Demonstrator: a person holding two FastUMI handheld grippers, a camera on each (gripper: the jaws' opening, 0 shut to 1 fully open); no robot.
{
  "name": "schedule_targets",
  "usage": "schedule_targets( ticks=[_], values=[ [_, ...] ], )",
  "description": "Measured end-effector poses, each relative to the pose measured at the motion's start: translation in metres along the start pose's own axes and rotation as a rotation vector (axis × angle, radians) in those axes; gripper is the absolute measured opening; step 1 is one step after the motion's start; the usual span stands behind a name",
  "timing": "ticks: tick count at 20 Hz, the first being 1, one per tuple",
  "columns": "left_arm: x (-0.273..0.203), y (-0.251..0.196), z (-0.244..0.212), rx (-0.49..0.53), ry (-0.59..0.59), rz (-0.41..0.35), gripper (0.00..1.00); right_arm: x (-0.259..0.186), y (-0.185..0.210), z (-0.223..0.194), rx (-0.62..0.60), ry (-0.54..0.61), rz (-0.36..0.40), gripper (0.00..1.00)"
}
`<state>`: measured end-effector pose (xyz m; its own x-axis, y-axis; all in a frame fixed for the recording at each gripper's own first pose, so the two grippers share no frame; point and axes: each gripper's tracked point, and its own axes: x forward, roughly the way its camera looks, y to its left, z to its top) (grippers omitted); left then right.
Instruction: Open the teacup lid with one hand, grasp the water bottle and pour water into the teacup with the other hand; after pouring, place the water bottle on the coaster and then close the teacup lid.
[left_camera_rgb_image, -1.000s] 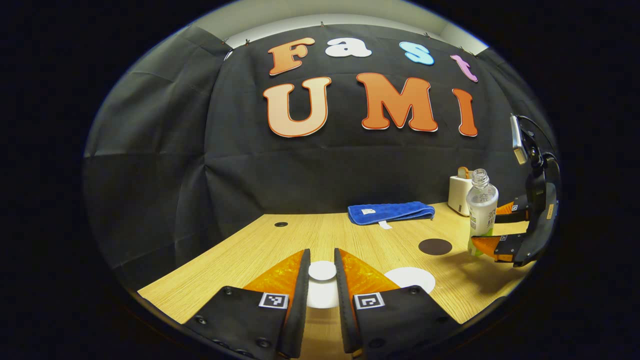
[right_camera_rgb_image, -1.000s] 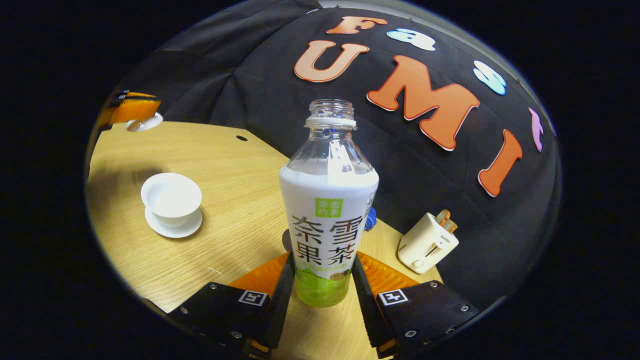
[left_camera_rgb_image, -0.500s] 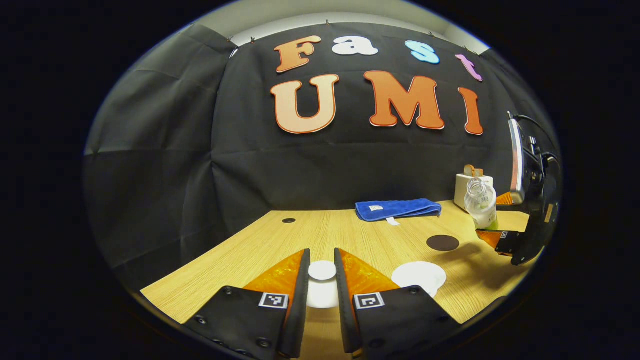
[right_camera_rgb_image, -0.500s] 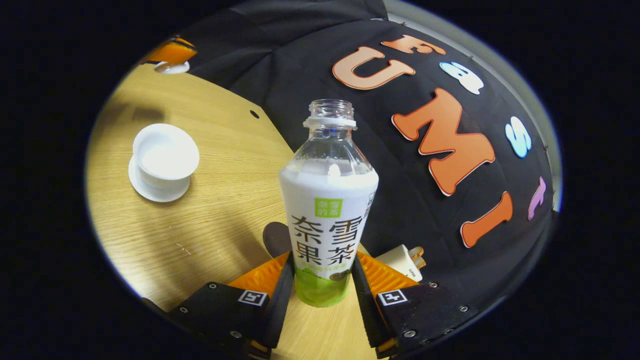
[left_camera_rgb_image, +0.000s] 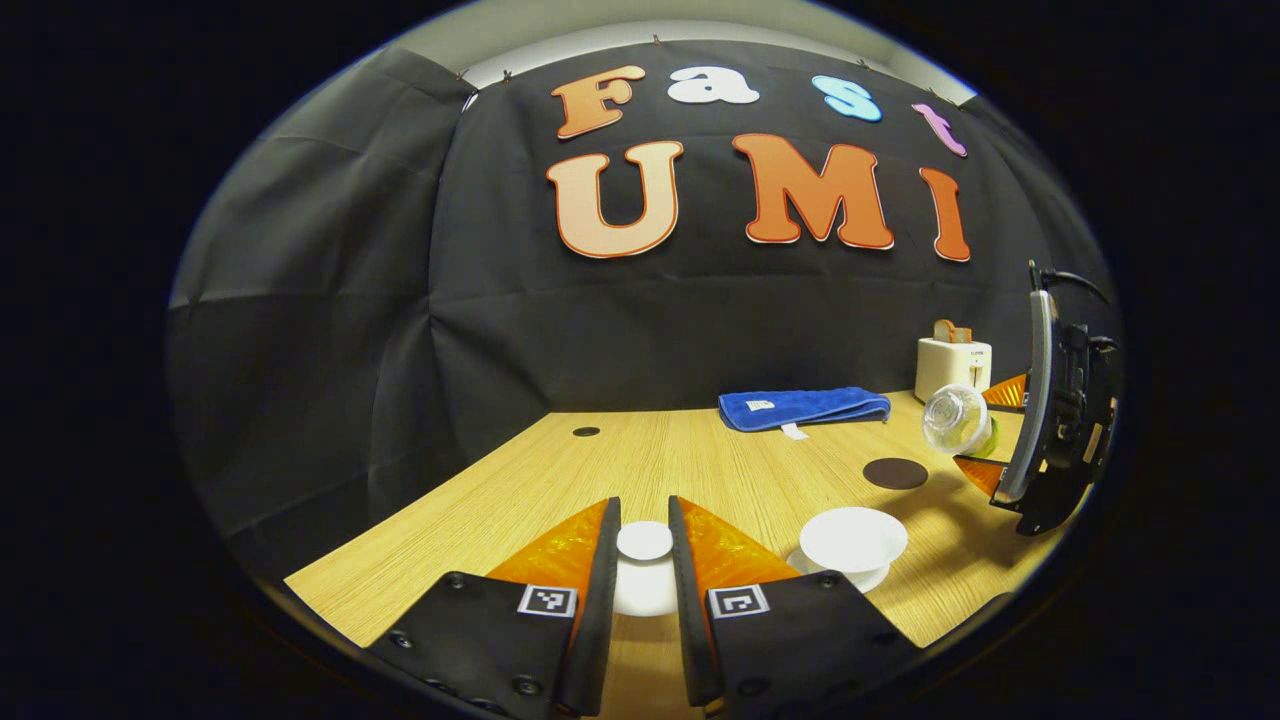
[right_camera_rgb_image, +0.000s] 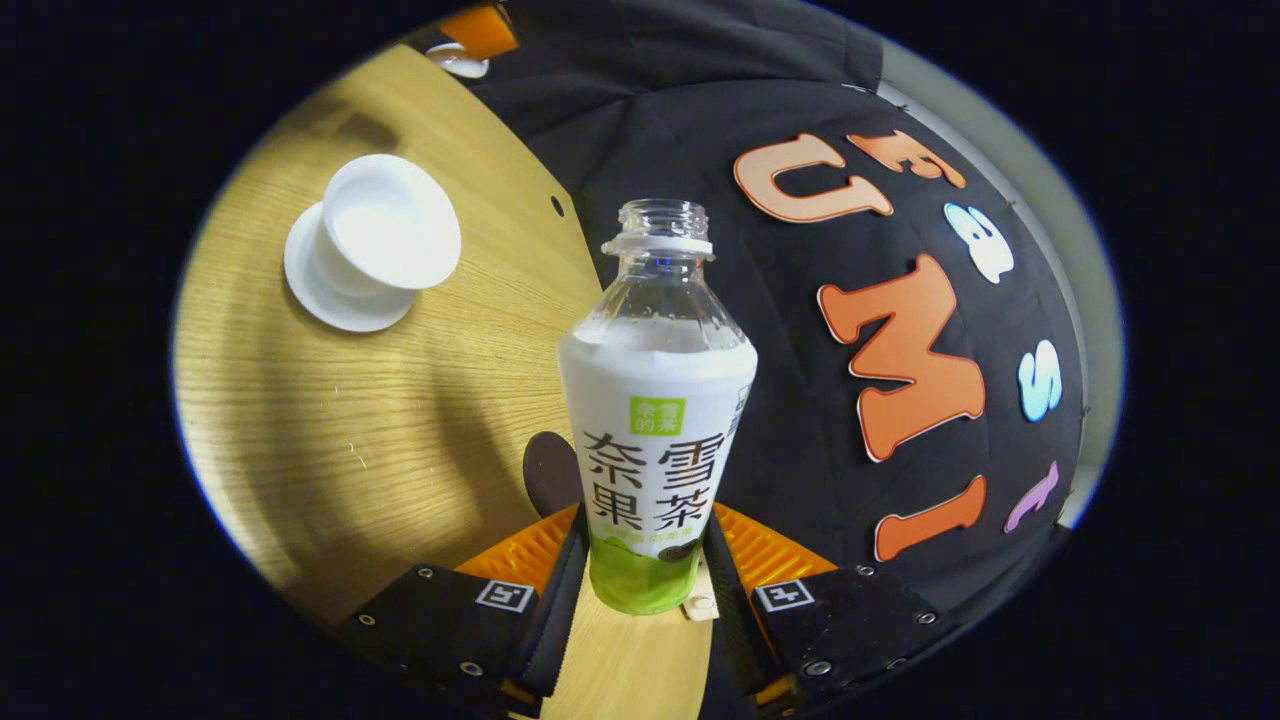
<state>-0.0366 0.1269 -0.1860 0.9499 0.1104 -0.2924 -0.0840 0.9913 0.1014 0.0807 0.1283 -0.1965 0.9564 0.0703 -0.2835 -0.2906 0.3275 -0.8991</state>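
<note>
My left tongs (left_camera_rgb_image: 644, 570) had black housings studded with round screws, each bearing a small square black-and-white marker. My right tongs (right_camera_rgb_image: 640, 590) matched (same markers, same screws), and from the left gripper view their body (left_camera_rgb_image: 1062, 420) looked black, with a dark cable looping off the top.

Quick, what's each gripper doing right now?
Left gripper: shut on the teacup lid, held above the table.
Right gripper: shut on the water bottle, tipped toward the teacup.
</note>
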Motion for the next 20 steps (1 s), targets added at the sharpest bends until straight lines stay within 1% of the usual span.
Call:
schedule_targets(
  ticks=[1, 8, 11, 12, 13, 14, 18, 19, 20],
  values=[
    [-0.001, 0.001, 0.000, 0.000, 0.001, -0.001, 0.34, 0.001, 0.000, 0.000, -0.028, -0.006, -0.007, 0.66],
    [-0.003, 0.004, -0.007, 0.001, 0.017, 0.000, 0.34, 0.006, -0.009, 0.009, -0.250, -0.074, -0.067, 0.66],
    [-0.004, 0.011, -0.009, -0.003, 0.024, 0.008, 0.34, 0.007, -0.014, 0.012, -0.300, -0.097, -0.092, 0.66],
    [-0.004, 0.012, -0.011, -0.004, 0.026, 0.011, 0.32, 0.007, -0.016, 0.013, -0.314, -0.103, -0.108, 0.66],
    [-0.005, 0.014, -0.012, -0.004, 0.028, 0.014, 0.34, 0.008, -0.020, 0.016, -0.331, -0.110, -0.132, 0.66],
    [-0.006, 0.016, -0.013, -0.005, 0.032, 0.016, 0.34, 0.007, -0.021, 0.017, -0.355, -0.116, -0.149, 0.65],
    [-0.010, 0.019, -0.012, -0.009, 0.029, 0.016, 0.32, 0.011, -0.029, 0.027, -0.426, -0.149, -0.176, 0.65],
    [-0.010, 0.020, -0.013, -0.007, 0.028, 0.017, 0.34, 0.016, -0.032, 0.031, -0.440, -0.155, -0.182, 0.66],
    [-0.011, 0.022, -0.013, -0.003, 0.030, 0.025, 0.34, 0.016, -0.035, 0.033, -0.456, -0.160, -0.203, 0.66]
  ],
)
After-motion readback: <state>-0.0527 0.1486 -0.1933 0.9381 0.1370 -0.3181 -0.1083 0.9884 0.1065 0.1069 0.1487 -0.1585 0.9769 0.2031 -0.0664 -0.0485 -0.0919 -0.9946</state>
